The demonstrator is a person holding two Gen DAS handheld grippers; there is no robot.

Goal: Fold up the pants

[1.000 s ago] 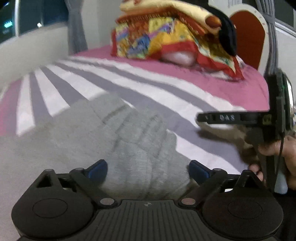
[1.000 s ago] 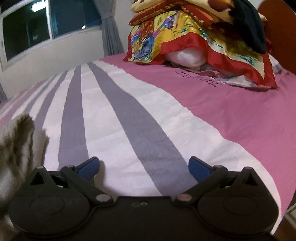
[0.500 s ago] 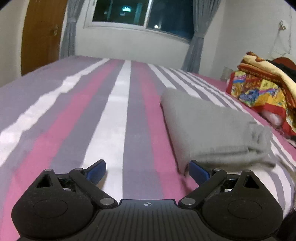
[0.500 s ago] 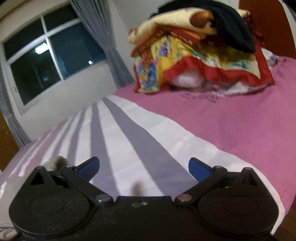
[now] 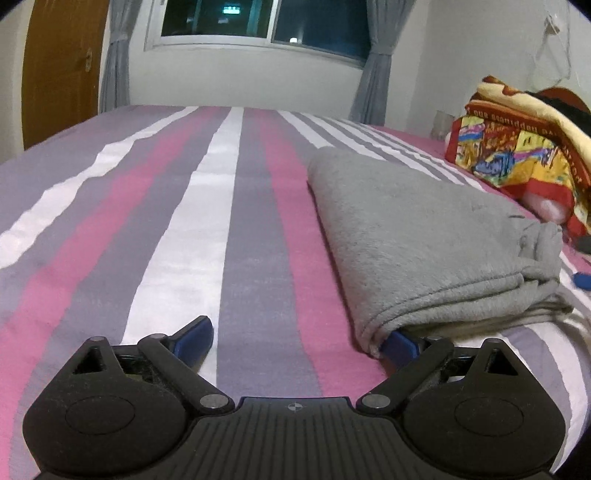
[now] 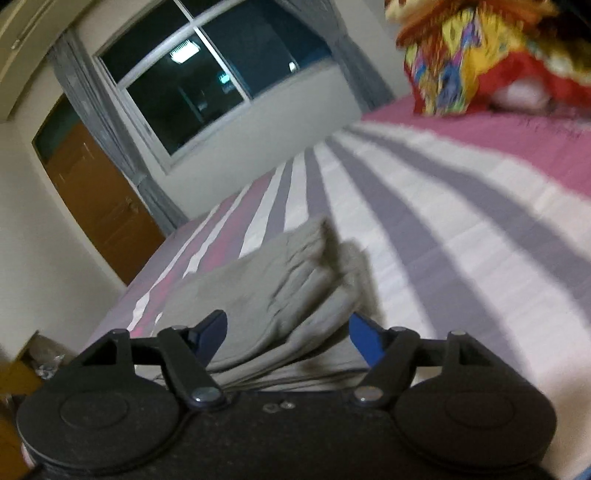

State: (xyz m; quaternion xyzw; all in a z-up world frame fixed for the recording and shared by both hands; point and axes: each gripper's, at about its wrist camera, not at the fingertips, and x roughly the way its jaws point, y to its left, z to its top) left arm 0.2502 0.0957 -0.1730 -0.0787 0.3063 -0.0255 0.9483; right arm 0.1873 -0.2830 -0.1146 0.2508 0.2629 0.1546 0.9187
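Grey pants (image 5: 417,236) lie folded in a thick stack on the striped bedspread (image 5: 229,221). My left gripper (image 5: 299,338) is open, low over the bed at the stack's near left corner; its right finger (image 5: 400,341) sits under the corner's edge. In the right wrist view the pants (image 6: 291,284) lie between my open right gripper's (image 6: 288,334) jaws, close to the camera. Neither gripper holds any cloth. This view is tilted and blurred.
A pile of colourful blankets and pillows (image 5: 517,147) sits at the head of the bed and also shows in the right wrist view (image 6: 476,55). A window (image 5: 258,18) with grey curtains and a wooden door (image 5: 59,66) stand beyond the far edge.
The left gripper has swung off the pants to their left corner and come closer. The right gripper has tilted and turned left, bringing the folded pants between its jaws.
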